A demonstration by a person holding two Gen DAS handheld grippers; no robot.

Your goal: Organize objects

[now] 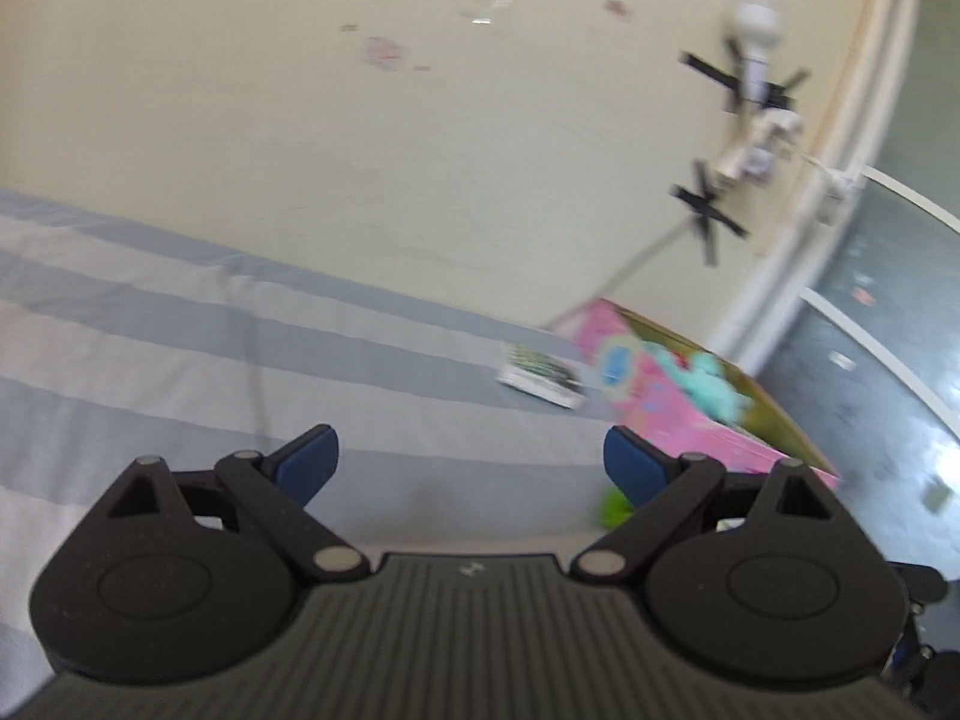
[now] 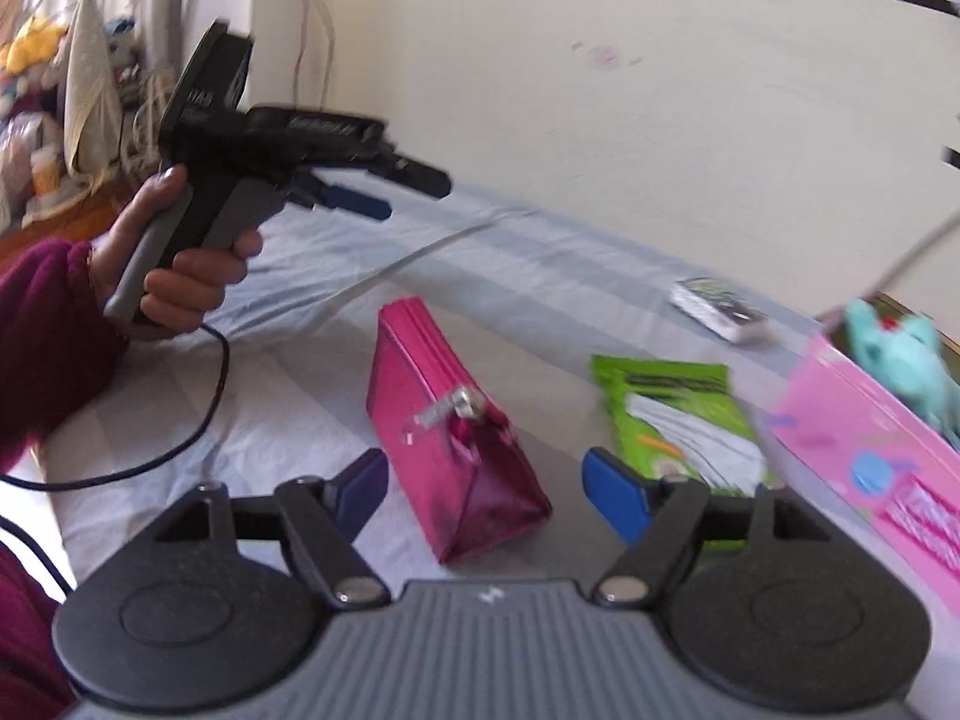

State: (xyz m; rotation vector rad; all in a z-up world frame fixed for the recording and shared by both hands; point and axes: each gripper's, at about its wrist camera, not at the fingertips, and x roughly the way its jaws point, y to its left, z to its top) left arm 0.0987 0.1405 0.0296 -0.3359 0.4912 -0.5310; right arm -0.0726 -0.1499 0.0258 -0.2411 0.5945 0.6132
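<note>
The right gripper (image 2: 486, 489) was held low over the bed (image 2: 252, 420), its blue fingers spread wide and nothing between them. The magenta pouch (image 2: 456, 438) lay just ahead on the striped sheet, its near end reaching into the gap between the fingers, though contact could not be confirmed. To its right lay a green packet (image 2: 678, 414), and beyond that a small card pack (image 2: 717, 303). A pink box (image 2: 870, 456) stood at the right edge of the bed, with a teal plush toy (image 2: 906, 354) at its far side — whether the toy sat inside the box could not be told through the blur.

The left gripper (image 1: 471, 465) was raised above the bed, released and empty, pointing toward the wall; in the right wrist view it was seen in the person's left hand (image 2: 174, 264), well apart from the pouch.

The step in hand was judged to be the grasp of the pouch for stowing, probably in the pink box. For a good grasp, the right gripper would best be advanced until both fingers bracketed the pouch across its narrow width, just behind the zip pull (image 2: 447, 411). The fingers should be closed on the folded body rather than the pull tab — the shiny fabric looked slippery and soft. The green packet lay close and should not be nudged.
</note>
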